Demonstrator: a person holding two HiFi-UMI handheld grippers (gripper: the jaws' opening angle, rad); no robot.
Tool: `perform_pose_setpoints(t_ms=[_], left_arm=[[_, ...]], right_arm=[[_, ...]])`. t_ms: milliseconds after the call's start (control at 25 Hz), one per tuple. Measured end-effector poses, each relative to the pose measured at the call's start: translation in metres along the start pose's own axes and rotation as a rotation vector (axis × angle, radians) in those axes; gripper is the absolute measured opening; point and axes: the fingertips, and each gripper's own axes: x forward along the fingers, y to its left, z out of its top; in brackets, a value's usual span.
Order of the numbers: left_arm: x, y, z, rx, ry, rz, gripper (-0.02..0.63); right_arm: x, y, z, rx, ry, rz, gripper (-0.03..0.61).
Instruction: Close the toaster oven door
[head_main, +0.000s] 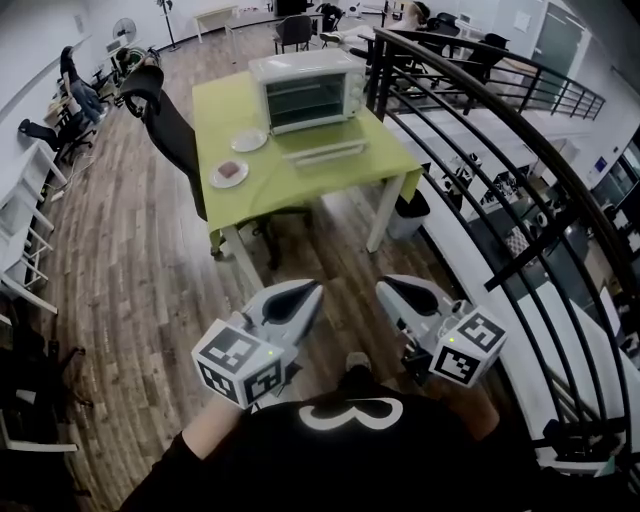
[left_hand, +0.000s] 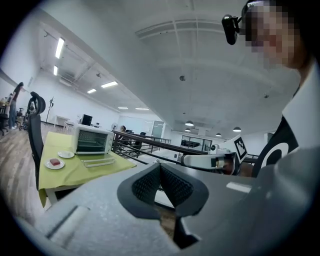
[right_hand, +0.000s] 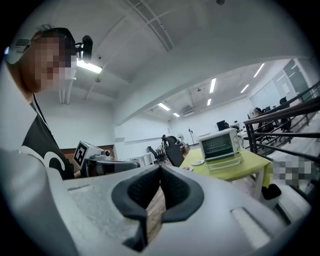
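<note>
A white toaster oven (head_main: 308, 90) stands at the far side of a green table (head_main: 380, 160), its glass door (head_main: 324, 148) folded down flat in front of it. The left gripper view shows the oven (left_hand: 93, 140) far off to the left, and the right gripper view shows the oven (right_hand: 220, 143) to the right. Both grippers are held close to the person's body, well short of the table. My left gripper (head_main: 310, 289) is shut with nothing in it. My right gripper (head_main: 387, 285) is shut and empty too.
Two plates (head_main: 238, 158) sit on the table's left part, one with a reddish piece on it. A black office chair (head_main: 170, 125) stands at the table's left. A black railing (head_main: 500, 140) runs along the right. Wooden floor (head_main: 130, 270) lies between me and the table.
</note>
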Motion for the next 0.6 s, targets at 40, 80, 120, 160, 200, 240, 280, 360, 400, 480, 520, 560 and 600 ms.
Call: perform_pose_setpoints(t_ms=[40, 80, 120, 160, 200, 240, 280, 360, 400, 480, 520, 560, 600], left_arm=[[0.005, 0.003, 0.000, -0.002, 0.003, 0.001, 0.011], [0.011, 0.006, 0.000, -0.004, 0.005, 0.003, 0.011], [0.017, 0.010, 0.000, -0.006, 0.006, 0.006, 0.011], [0.025, 0.015, 0.001, -0.007, 0.008, 0.010, 0.011], [0.033, 0.021, 0.001, -0.009, 0.010, 0.015, 0.011], [0.042, 0.027, 0.001, -0.013, 0.014, 0.020, 0.011], [0.052, 0.034, 0.000, -0.018, 0.018, 0.025, 0.011], [0.074, 0.049, -0.001, -0.030, 0.028, 0.039, 0.011], [0.088, 0.056, -0.001, -0.035, 0.032, 0.047, 0.011], [0.116, 0.071, 0.000, -0.047, 0.038, 0.064, 0.011], [0.131, 0.078, 0.001, -0.052, 0.040, 0.074, 0.011], [0.145, 0.086, 0.002, -0.059, 0.042, 0.085, 0.011], [0.159, 0.094, 0.003, -0.065, 0.044, 0.095, 0.011]], right_arm=[[0.001, -0.006, 0.000, 0.004, -0.001, -0.001, 0.002], [0.004, -0.013, 0.001, 0.008, -0.002, -0.002, 0.002], [0.007, -0.021, 0.002, 0.010, -0.002, -0.002, 0.002], [0.010, -0.030, 0.003, 0.013, -0.001, -0.001, 0.002], [0.015, -0.039, 0.004, 0.016, 0.000, 0.002, 0.002], [0.019, -0.050, 0.005, 0.021, 0.003, 0.005, 0.002], [0.025, -0.062, 0.005, 0.027, 0.007, 0.008, 0.002], [0.036, -0.090, 0.007, 0.043, 0.013, 0.013, 0.002], [0.042, -0.105, 0.009, 0.052, 0.015, 0.017, 0.002], [0.052, -0.136, 0.015, 0.066, 0.018, 0.031, 0.002], [0.058, -0.151, 0.019, 0.069, 0.021, 0.039, 0.002], [0.063, -0.166, 0.021, 0.071, 0.026, 0.046, 0.002], [0.068, -0.181, 0.024, 0.075, 0.032, 0.052, 0.002]])
